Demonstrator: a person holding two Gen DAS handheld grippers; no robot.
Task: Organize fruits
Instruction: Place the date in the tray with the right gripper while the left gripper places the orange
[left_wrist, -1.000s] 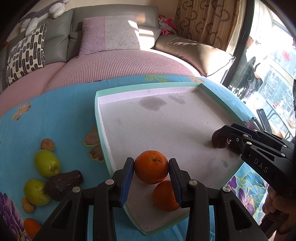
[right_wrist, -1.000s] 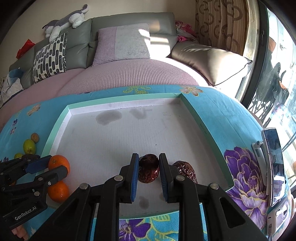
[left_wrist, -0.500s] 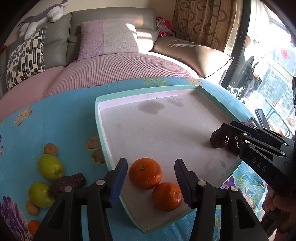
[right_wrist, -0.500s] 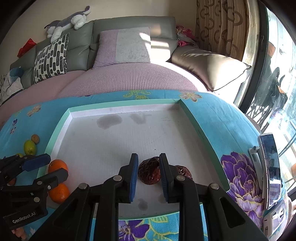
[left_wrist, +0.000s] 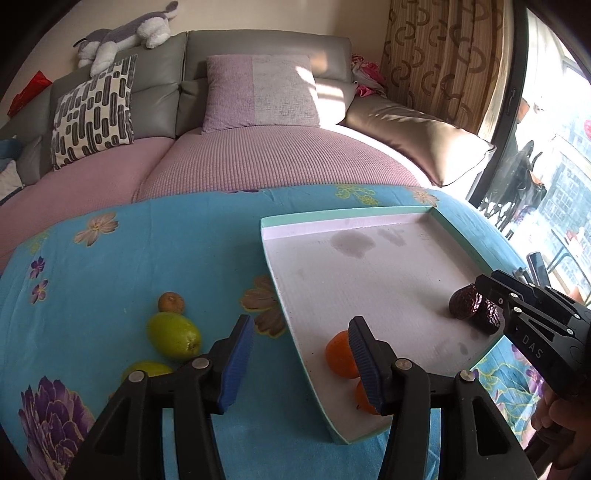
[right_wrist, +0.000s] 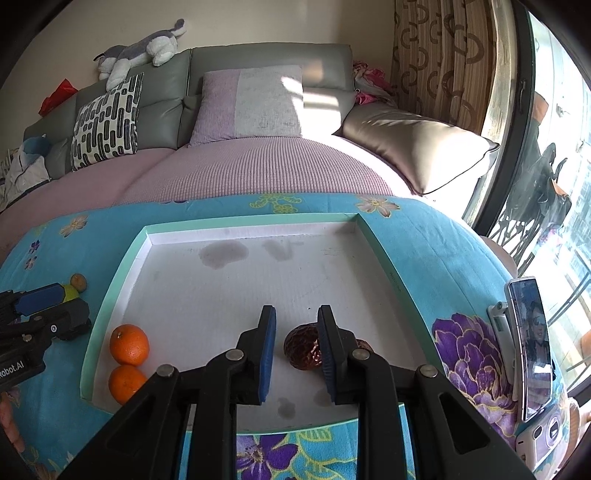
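Now between picks: left gripper (left_wrist: 301, 350) hung open over the surface (left_wrist: 147, 258), near green fruits (left_wrist: 173, 336). Right gripper (right_wrist: 295, 347) gaped, gripping nothing, beside a dark fruit (right_wrist: 301, 350) in the tray (right_wrist: 114, 295). Two oranges (right_wrist: 129, 343) already trayed. Next, probably a green fruit.

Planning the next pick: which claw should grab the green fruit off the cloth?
Left. Its open claw hangs beside the green fruit outside the tray; the right claw is over the tray.
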